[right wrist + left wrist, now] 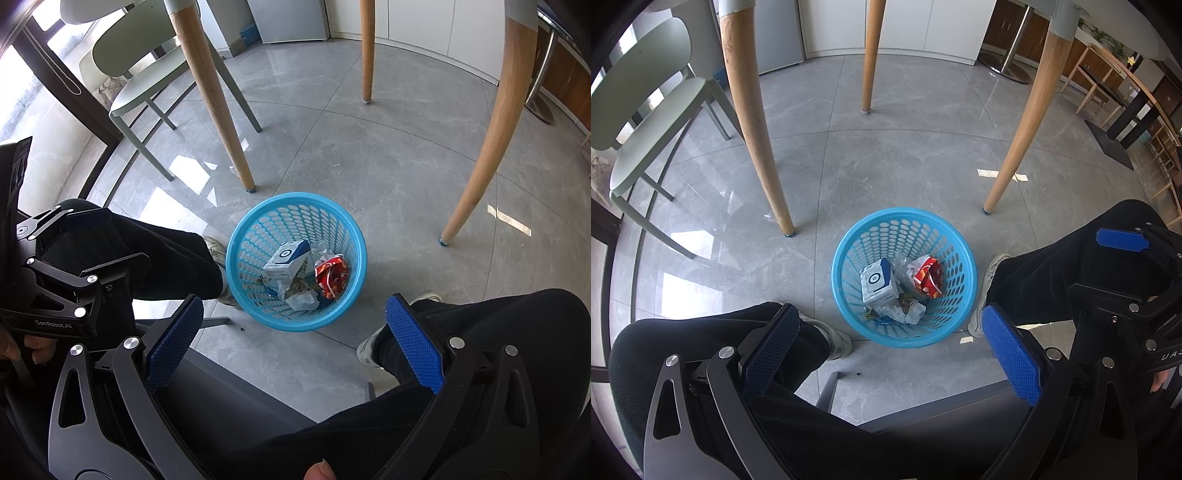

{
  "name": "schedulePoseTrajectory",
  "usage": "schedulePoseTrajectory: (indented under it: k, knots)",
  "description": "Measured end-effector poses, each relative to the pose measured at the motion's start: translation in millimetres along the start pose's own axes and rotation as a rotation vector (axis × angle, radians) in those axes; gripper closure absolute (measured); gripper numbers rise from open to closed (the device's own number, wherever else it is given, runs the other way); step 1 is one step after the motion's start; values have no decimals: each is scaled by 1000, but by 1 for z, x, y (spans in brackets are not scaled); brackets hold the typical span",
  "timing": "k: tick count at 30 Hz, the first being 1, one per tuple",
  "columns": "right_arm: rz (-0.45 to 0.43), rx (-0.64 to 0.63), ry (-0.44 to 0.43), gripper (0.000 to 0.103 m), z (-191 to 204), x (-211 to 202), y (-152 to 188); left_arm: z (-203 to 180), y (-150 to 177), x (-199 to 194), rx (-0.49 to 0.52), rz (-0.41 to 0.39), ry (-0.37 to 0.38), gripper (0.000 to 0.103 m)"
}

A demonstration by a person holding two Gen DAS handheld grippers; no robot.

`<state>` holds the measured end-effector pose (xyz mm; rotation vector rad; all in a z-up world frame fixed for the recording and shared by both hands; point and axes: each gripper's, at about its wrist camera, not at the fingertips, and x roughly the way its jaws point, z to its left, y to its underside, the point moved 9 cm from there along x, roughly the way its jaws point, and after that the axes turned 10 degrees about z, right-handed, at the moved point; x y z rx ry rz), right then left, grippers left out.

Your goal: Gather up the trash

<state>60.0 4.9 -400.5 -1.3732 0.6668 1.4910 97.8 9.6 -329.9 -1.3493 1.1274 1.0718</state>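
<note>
A blue plastic basket [904, 277] with holes in its wall stands on the grey tiled floor [886, 155], between the feet of a seated person and just in front of the wooden table legs [753, 122]. The trash is inside it: a white and blue box [878, 282] lies on the left side, a red and white snack wrapper [927, 277] on the right side, and some crumpled clear plastic [905, 312] near the front, touching the box. In the right wrist view the same basket [295, 260] holds the box [288, 258], the wrapper [331, 277] and the clear plastic [301, 299] in the same order. Both grippers are above the basket and apart from it, looking down. The left gripper [892, 350] has its two blue pads spread wide and nothing is between them. The right gripper [295, 343] is also spread wide and holds nothing; in the left wrist view its black frame and one blue pad [1123, 240] appear at the right edge. The person's legs in black trousers [720, 343] are on both sides of the basket, and a light sneaker [834, 338] stands close to its left side, another sneaker [988, 295] close to its right side. Further to the left there is a pale green chair [653, 110], well apart from the basket. Beyond the table legs, white cabinet doors [905, 26] stand along the far wall.
</note>
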Motion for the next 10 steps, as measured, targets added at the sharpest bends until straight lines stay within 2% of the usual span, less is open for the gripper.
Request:
schedulePoseTrajectory:
  k: [10]
  knots:
    - [0,0,-1,9,0,0,0,4,1,4,-22,14,17,6]
